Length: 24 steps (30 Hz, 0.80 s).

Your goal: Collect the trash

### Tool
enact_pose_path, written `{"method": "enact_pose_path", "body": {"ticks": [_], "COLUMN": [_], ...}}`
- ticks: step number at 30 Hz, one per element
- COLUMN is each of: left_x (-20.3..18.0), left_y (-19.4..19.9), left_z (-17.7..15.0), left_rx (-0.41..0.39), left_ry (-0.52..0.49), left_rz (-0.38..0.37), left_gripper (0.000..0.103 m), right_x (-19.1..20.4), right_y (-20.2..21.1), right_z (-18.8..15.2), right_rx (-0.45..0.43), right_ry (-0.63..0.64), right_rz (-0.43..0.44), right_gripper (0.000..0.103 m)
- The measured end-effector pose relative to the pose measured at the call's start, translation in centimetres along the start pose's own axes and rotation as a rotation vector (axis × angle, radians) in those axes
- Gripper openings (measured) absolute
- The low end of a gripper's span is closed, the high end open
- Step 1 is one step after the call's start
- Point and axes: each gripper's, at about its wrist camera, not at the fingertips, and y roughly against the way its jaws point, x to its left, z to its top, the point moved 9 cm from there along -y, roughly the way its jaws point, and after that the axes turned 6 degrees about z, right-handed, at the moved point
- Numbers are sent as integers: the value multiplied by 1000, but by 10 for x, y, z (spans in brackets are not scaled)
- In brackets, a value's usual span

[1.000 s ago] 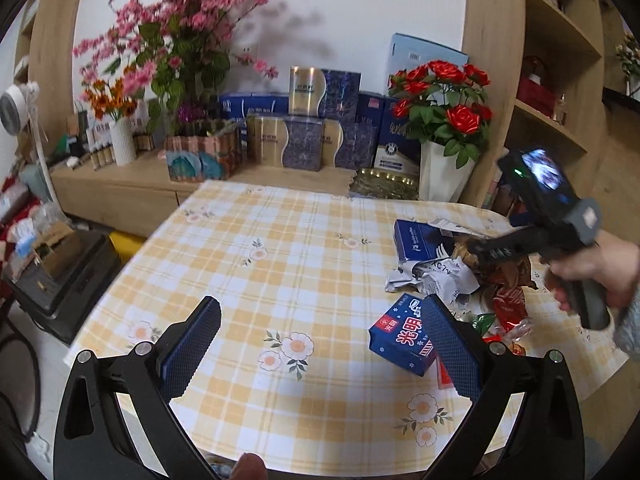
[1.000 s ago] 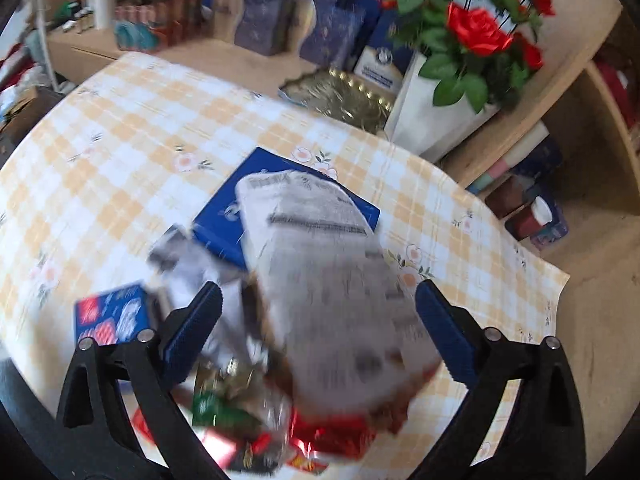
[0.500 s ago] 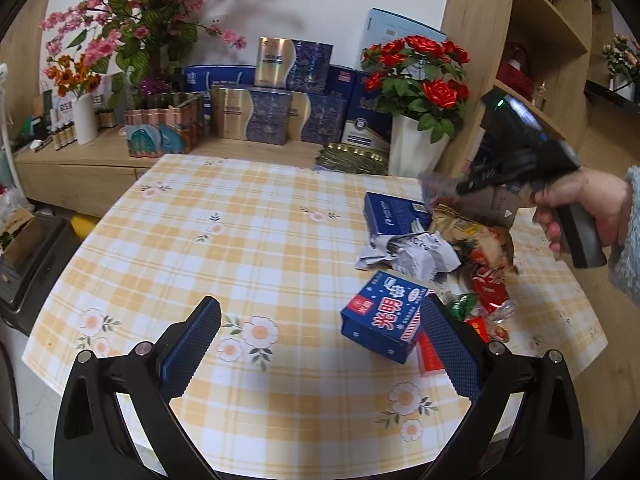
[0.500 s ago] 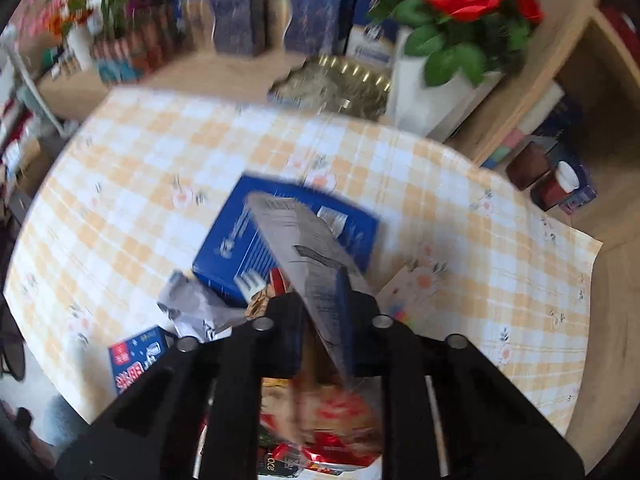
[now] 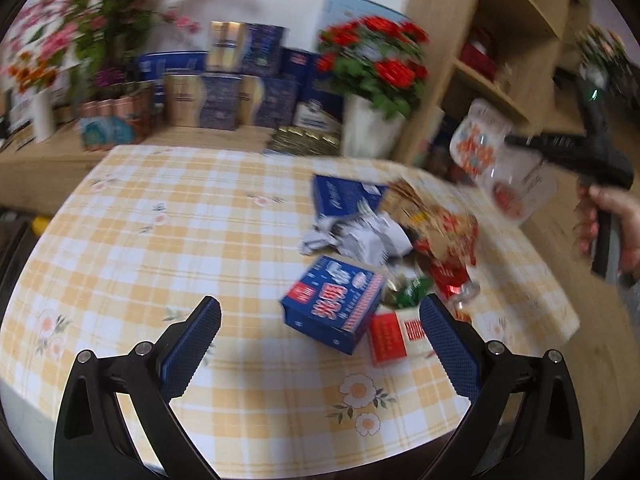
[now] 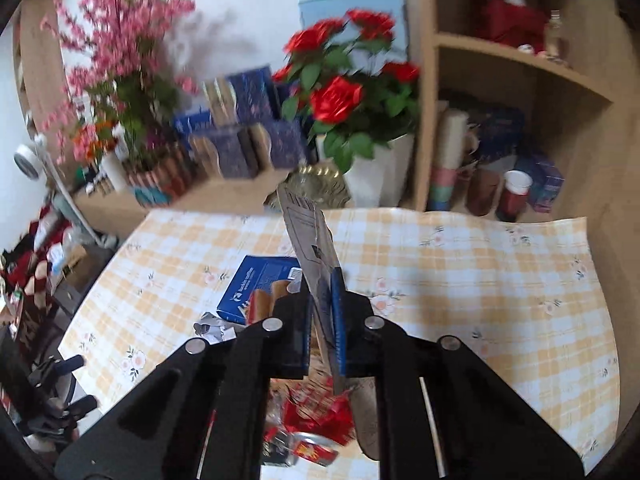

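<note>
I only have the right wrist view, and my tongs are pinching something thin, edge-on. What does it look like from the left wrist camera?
Observer: The right tongs are closing with a snack bag between them. It is pale with orange-red print and is lifted off the table.
Operator: Are the left tongs free?
Observer: Yes, the left tongs are open and gripping nothing.
Operator: What lies nearest them?
Observer: A blue box with red characters, with a red packet beside it.
</note>
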Motion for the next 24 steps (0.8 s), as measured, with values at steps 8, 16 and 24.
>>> {"method": "enact_pose_path", "body": {"ticks": [8, 16, 24], "left_x": [-22, -22, -29], "left_y": [-83, -136, -148], "left_z": [-13, -15, -22], "left_rx": [163, 275, 301], "left_ry": [-150, -119, -120], "left_rz": [-96, -161, -193], "left_gripper": [97, 97, 96], "right_x": [-47, -83, -83], "right_y": [50, 58, 44], "right_z": [-42, -92, -121], "right_rx": [-27, 5, 47], "right_ry": [-78, -151, -175], "right_rz": [1, -28, -34], "right_gripper": [13, 13, 13]}}
